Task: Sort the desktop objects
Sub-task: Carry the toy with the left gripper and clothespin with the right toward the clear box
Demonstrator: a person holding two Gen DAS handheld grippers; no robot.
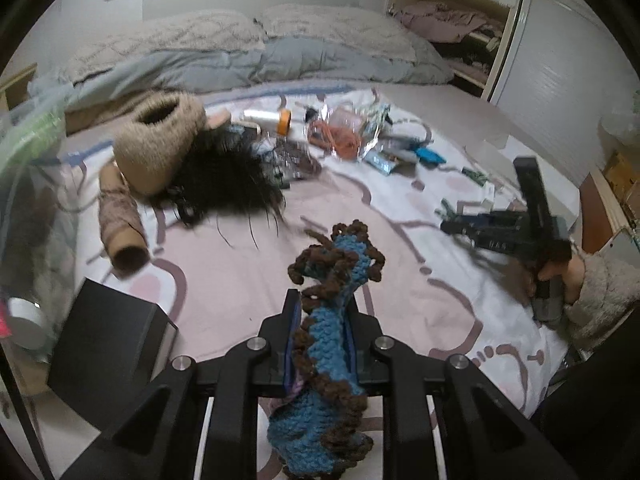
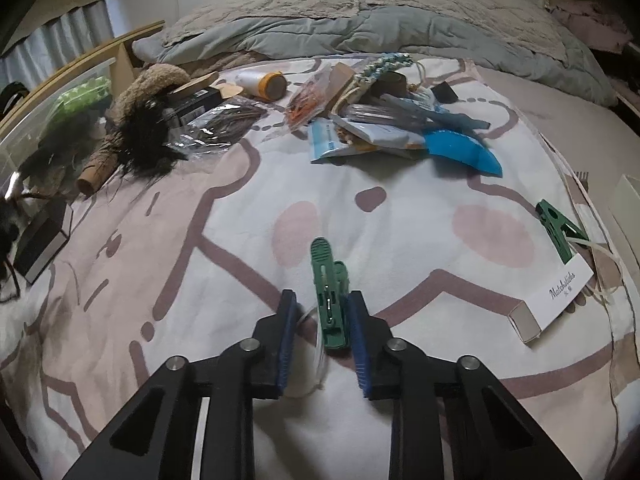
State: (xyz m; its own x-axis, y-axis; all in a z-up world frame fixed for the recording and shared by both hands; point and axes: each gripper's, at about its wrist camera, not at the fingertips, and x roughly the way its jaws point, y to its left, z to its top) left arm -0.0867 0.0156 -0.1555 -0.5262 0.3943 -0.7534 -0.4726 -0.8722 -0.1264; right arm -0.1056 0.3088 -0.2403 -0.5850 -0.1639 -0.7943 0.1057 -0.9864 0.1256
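Note:
My left gripper (image 1: 322,304) is shut on a blue and brown crocheted piece (image 1: 326,344) and holds it above the patterned bed sheet (image 1: 240,288). My right gripper (image 2: 322,300) is open, low over the sheet, with a green clothes peg (image 2: 329,292) lying between its fingers, next to the right pad. It also shows at the right of the left wrist view (image 1: 460,226). A second green peg (image 2: 558,230) lies on a white matchstick box (image 2: 556,296) at the right.
A pile of small items (image 2: 360,112) lies mid-bed: a white bottle with an orange cap (image 2: 262,82), orange cord, packets, a blue piece (image 2: 464,152). A beige hat (image 1: 160,140), black feathery thing (image 1: 228,176), cardboard tube (image 1: 120,224) and black box (image 1: 108,360) lie at the left. A clear bin (image 2: 52,120) stands beside the bed.

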